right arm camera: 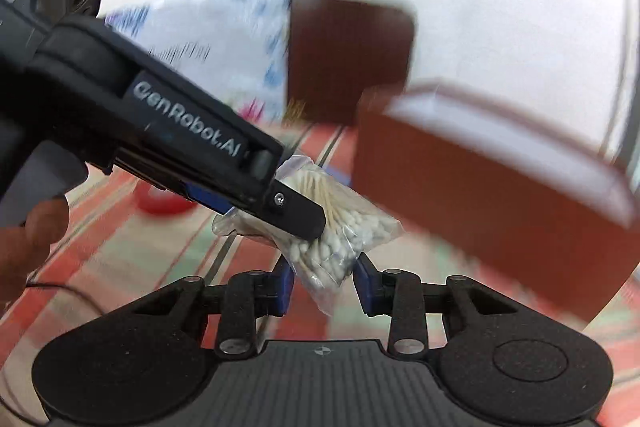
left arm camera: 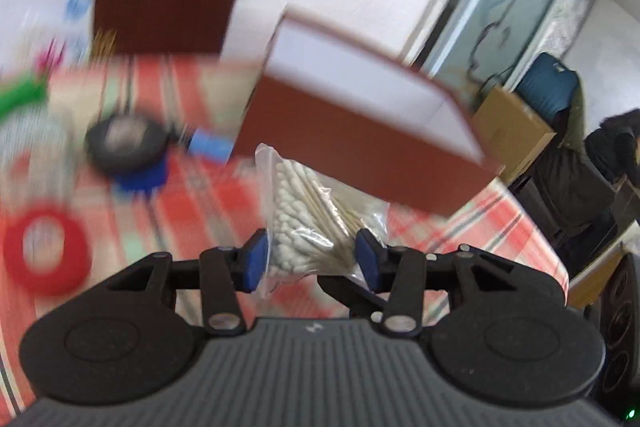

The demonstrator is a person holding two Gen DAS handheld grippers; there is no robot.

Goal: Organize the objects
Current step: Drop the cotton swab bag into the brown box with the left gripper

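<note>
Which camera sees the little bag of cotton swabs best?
The left wrist view. There the bag of cotton swabs shows almost whole between the left tool pads, sharp against the blurry table. In the right wrist view the bag is partly hidden by the left tool crossing it.

A table covered in a red, green and white plaid cloth (left arm camera: 192, 195) fills the view beyond the tongs. Lying on it, far left of the left tongs, is a red ring (left arm camera: 44, 247), with a dark round item on a blue base (left arm camera: 128, 151) ahead-left, blurred. A brown open box (left arm camera: 360, 131) sits ahead-right; whether it rests on the cloth is unclear.
</note>
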